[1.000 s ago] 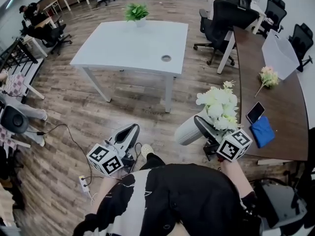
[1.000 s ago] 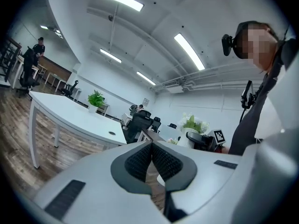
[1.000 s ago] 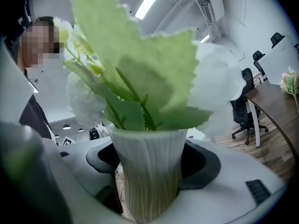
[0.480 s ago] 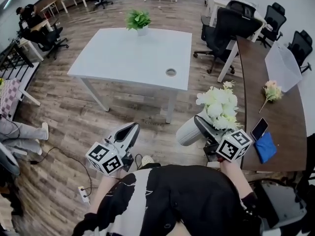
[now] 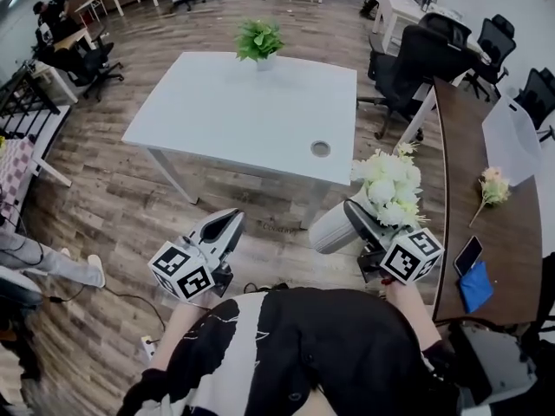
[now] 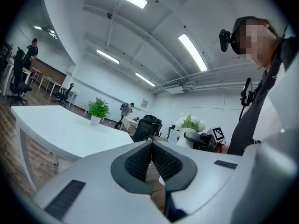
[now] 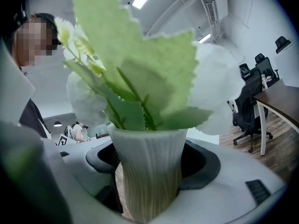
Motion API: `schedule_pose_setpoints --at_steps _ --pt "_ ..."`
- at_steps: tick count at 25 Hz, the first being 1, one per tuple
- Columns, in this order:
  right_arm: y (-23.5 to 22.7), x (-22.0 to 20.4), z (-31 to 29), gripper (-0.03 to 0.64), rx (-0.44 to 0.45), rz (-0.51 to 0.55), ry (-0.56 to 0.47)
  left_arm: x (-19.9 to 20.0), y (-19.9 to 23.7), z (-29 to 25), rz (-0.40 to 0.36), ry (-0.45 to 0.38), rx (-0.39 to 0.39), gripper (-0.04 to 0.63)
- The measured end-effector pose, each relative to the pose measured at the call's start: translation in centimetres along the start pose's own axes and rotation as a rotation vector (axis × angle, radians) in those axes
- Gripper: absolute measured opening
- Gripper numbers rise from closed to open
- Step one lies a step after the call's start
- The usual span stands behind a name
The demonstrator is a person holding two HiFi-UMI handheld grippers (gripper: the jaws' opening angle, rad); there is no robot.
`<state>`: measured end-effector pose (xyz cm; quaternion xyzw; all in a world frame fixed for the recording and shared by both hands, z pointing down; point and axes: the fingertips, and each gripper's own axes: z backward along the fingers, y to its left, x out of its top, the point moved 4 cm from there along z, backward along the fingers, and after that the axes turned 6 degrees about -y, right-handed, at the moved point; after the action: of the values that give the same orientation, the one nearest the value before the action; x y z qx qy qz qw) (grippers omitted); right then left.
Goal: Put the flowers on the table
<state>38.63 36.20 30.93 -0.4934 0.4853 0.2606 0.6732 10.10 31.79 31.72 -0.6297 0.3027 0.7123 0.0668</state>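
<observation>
Room: An open office with a wood floor (image 5: 130,198) stretched around the person; other desks and black office chairs (image 5: 416,59) stood along the far edges.
Left tool: The left tool (image 5: 227,228) hung low at the person's left, over the floor and short of the near table edge. Its jaws were clenched on each other with nothing between them (image 6: 150,160).
White tabletop: The white tabletop (image 5: 234,111) lay ahead. It was mostly bare, with a potted green plant (image 5: 260,40) at its far edge and a round cable hole (image 5: 321,148) towards its near right side.
Flowers: The white flowers (image 5: 386,185) sat in a pale ribbed vase (image 5: 334,228), carried in the air beside the tabletop's near right corner, leaning over and not yet above the surface.
Right tool: The right tool (image 5: 349,219) was grasping the vase around its body, one jaw on each side of the ribbed wall (image 7: 148,171).
Brown desk: At the right a brown desk (image 5: 451,189) carried a loose single flower (image 5: 492,189), a phone (image 5: 468,255) and a blue cloth (image 5: 475,286).
Stage: The carry looked nearly over; the set-down was not yet done.
Risks: The vase tapered and looked smooth, so it could slip through the jaws if the grip eased. Being tilted, it could catch the table edge or land on its rim and topple. A base set over the cable hole would probably rock.
</observation>
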Motion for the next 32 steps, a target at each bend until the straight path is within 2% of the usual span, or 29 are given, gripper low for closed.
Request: schedule_pose_setpoints --at_steps 9,21,32 --pt "-1.2 0.3 -3.9 0.357 -0.039 -0.026 -0.018 2.6 5.4 -2.3 -0.029 0.015 -0.024 0.012" --pt "-3.2 -0.2 -7.7 0.357 -0.114 -0.026 -0.056 3.5 10.4 -2.6 -0.014 0.044 -0.042 0.012" --pt "-1.6 -1.2 -11.9 0.357 -0.090 -0.033 -0.051 3.7 14.0 -0.9 0.015 0.028 -0.010 0.012"
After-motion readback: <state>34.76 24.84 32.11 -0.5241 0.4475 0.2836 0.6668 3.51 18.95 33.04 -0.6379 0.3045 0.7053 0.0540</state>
